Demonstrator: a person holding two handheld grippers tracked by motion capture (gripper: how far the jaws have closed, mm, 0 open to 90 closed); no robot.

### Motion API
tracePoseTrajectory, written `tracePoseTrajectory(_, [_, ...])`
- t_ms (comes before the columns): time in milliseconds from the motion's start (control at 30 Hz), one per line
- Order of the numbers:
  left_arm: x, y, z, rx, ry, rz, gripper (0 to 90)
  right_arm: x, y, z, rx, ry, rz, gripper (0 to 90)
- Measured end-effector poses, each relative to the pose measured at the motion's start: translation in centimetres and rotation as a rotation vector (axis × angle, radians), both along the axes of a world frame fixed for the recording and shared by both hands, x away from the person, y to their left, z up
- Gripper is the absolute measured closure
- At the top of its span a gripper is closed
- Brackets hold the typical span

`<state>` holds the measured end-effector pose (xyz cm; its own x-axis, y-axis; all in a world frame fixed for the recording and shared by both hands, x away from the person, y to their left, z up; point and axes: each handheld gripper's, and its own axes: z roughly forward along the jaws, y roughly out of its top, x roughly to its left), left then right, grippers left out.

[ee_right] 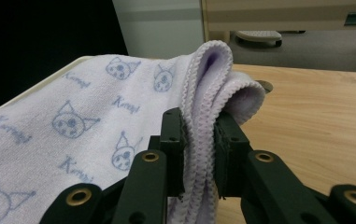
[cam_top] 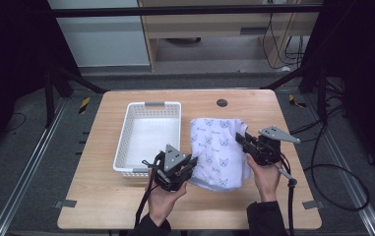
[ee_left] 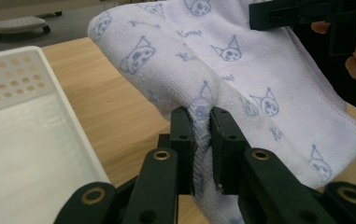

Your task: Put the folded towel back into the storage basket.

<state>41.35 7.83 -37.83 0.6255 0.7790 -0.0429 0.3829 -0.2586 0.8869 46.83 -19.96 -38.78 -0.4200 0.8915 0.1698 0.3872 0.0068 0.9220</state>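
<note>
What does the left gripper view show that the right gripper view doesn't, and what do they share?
Left gripper view alone: the white basket beside the towel, and the right gripper clamped on the towel's far edge. Right gripper view alone: the stitched edges of the folded towel pinched between its own jaws. Both: the cat-print towel gripped by shut jaws, and the wooden table.

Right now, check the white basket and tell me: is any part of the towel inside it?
No. The towel lies right of the white basket, whose inside is bare.
</note>
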Motion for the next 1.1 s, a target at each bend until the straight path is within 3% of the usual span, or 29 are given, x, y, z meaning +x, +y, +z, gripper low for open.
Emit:
tracePoseTrajectory(333, [0.3, 0.6, 1.3, -0.004, -0.022, 0.011, 79.9, 0.1, 0.5, 1.1, 0.019, -0.035, -0.002, 76.2])
tracePoseTrajectory(667, [0.6, 1.2, 2.2, -0.010, -0.035, 0.019, 79.9, 0.3, 1.5, 2.4, 0.008, -0.060, -0.001, 76.2])
tracePoseTrajectory(1100, [0.8, 3.2, 3.3, -0.040, -0.050, 0.039, 79.9, 0.8, 3.3, 3.7, 0.001, -0.089, 0.015, 76.2])
